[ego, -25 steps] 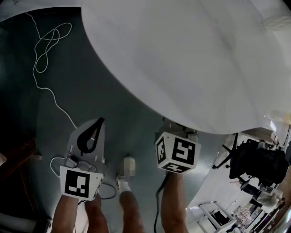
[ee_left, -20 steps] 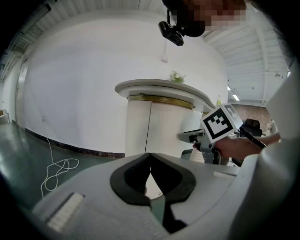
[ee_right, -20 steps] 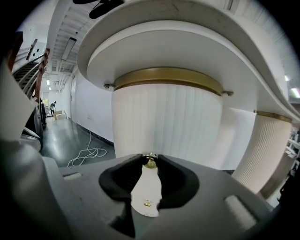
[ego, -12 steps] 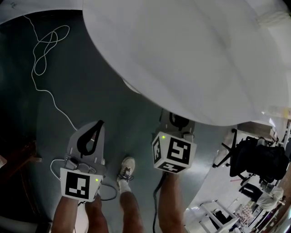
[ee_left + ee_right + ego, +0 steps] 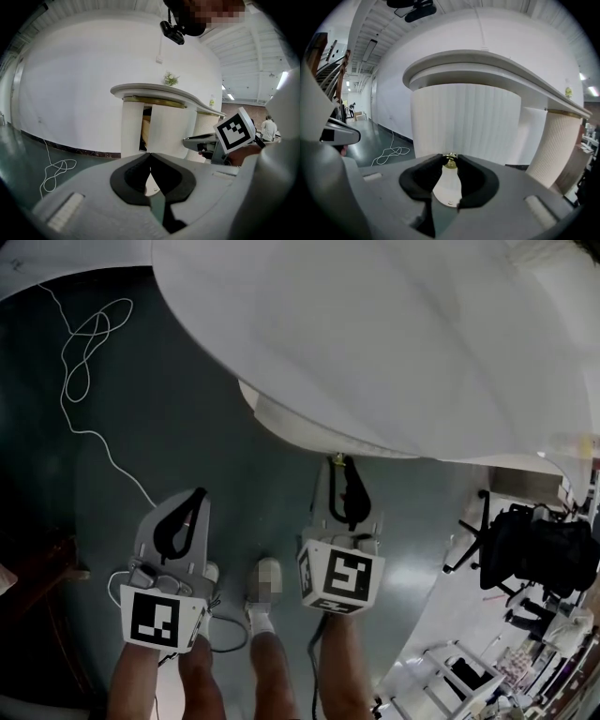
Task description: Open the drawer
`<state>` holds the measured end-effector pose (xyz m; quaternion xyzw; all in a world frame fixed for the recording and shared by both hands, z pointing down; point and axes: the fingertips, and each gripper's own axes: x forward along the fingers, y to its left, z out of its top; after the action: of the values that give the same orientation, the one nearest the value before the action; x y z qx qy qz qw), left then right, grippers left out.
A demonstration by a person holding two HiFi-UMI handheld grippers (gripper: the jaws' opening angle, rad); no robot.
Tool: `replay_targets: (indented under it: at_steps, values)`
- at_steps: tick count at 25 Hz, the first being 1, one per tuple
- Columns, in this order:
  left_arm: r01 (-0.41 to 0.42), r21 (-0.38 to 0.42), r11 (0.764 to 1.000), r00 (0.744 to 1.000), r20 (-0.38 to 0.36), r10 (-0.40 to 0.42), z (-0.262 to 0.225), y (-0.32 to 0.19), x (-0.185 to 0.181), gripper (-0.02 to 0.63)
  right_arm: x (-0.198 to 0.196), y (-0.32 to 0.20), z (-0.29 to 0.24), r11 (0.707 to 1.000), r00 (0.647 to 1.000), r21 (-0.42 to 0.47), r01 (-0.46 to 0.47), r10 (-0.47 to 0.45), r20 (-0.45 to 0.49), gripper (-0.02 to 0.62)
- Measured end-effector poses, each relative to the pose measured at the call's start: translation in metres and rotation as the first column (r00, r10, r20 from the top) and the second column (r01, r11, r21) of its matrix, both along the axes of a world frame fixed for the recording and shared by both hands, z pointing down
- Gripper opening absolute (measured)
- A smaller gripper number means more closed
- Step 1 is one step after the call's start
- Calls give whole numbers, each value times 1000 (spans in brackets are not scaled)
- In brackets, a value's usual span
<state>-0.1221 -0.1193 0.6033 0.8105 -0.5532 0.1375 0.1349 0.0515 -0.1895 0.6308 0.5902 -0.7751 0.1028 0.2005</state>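
A white counter top fills the upper part of the head view. Beneath its near edge the drawer's white ribbed front stands pulled out. My right gripper is shut on the drawer's small gold knob, which sits pinched between the jaw tips against the ribbed front. The left gripper hangs over the floor to the left, shut and empty. In the left gripper view its tips meet, and a dark gap with a wooden inside shows beside the drawer front.
A loose white cable lies looped on the dark floor at the left. The person's legs and shoes are between the two grippers. A black office chair and clutter stand at the right. A fluted column stands right of the drawer.
My right gripper has come back toward the person, and the drawer front has slid out from under the counter top with it. The left gripper has hardly shifted.
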Motion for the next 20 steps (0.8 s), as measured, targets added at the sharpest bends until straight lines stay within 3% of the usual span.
replay_targets:
  at_steps: [20]
  values:
    - [-42, 4, 999, 999, -9, 42, -3, 33, 6, 11, 6, 81, 0, 999, 999, -9, -33, 33, 1, 106]
